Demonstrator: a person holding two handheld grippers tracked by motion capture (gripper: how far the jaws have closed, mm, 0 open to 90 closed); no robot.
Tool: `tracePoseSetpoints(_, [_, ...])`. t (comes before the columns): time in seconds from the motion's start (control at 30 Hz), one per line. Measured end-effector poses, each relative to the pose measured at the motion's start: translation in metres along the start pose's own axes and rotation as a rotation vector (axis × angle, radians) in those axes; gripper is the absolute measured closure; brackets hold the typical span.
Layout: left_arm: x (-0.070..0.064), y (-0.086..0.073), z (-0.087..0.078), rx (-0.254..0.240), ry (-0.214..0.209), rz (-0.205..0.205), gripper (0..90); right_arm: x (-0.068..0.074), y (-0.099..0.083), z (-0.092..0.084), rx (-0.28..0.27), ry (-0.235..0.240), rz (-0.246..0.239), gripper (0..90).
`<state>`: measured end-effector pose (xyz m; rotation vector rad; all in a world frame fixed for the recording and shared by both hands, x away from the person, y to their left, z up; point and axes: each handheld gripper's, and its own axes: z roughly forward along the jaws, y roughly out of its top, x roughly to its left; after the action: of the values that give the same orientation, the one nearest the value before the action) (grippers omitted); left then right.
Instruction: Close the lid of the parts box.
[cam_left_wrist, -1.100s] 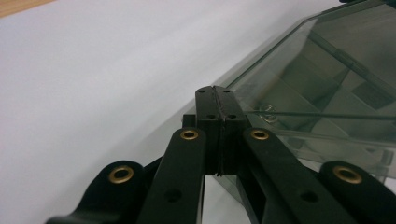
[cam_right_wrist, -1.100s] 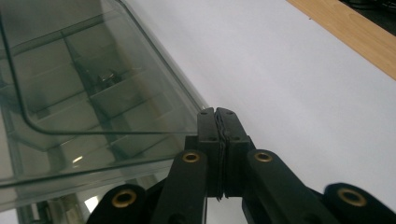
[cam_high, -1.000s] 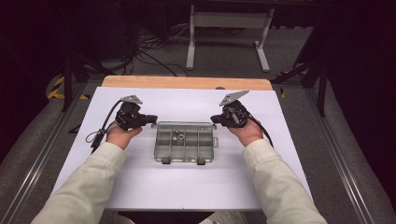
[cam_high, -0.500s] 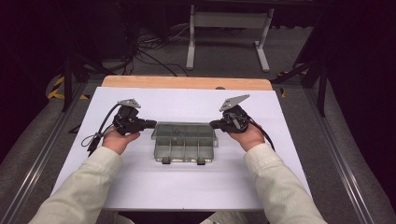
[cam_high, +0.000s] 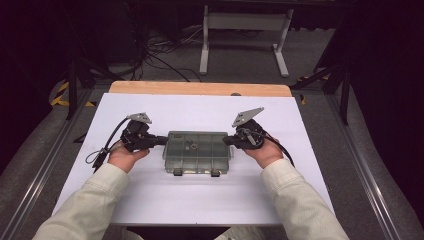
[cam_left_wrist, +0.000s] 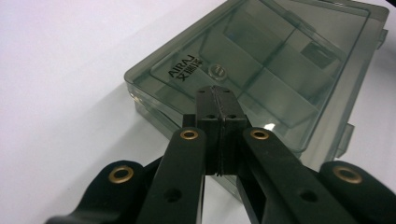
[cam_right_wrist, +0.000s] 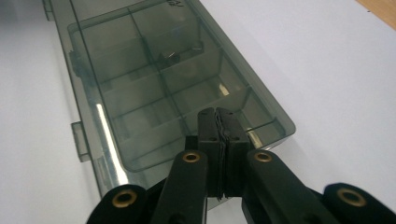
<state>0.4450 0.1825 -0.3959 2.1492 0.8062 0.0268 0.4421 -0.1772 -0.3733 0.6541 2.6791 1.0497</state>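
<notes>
A smoky clear plastic compartment box (cam_high: 197, 152) lies flat on the white table top, lid down, with two latches on its near side. My left gripper (cam_high: 162, 141) is shut with nothing in it, its tips against the box's left end. My right gripper (cam_high: 226, 141) is shut too, with its tips at the box's right end. In the left gripper view the closed jaw tips (cam_left_wrist: 218, 93) rest at the edge of the box (cam_left_wrist: 280, 60), near the AIRAJ lettering on the lid. In the right gripper view the closed tips (cam_right_wrist: 218, 114) sit over the end of the box (cam_right_wrist: 154, 84), whose inner dividers show.
The white sheet (cam_high: 200, 205) covers the table, with a wooden strip (cam_high: 200, 88) along the far edge. Metal rails run along both sides. Beyond the table stand a metal frame (cam_high: 245, 30) and loose cables on the floor.
Both hands have drawn their grippers a little toward the person, from the box's far corners to the middle of its ends. The box has stayed where it was.
</notes>
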Motion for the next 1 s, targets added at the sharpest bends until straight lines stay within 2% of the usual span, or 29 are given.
tracePoseSetpoints(0.27, [-0.005,-0.006,0.002,0.019,-0.016,0.009,89.6,0.008,-0.006,0.004,0.007,-0.006,-0.002,89.0])
tracePoseSetpoints(0.53, [-0.007,-0.012,0.005,0.033,-0.031,0.006,89.5,0.013,-0.013,0.008,0.021,0.014,0.006,89.0])
tracePoseSetpoints(1.0, [-0.01,-0.015,0.012,0.048,-0.027,0.015,89.5,0.016,-0.021,0.012,0.022,0.031,0.023,88.2])
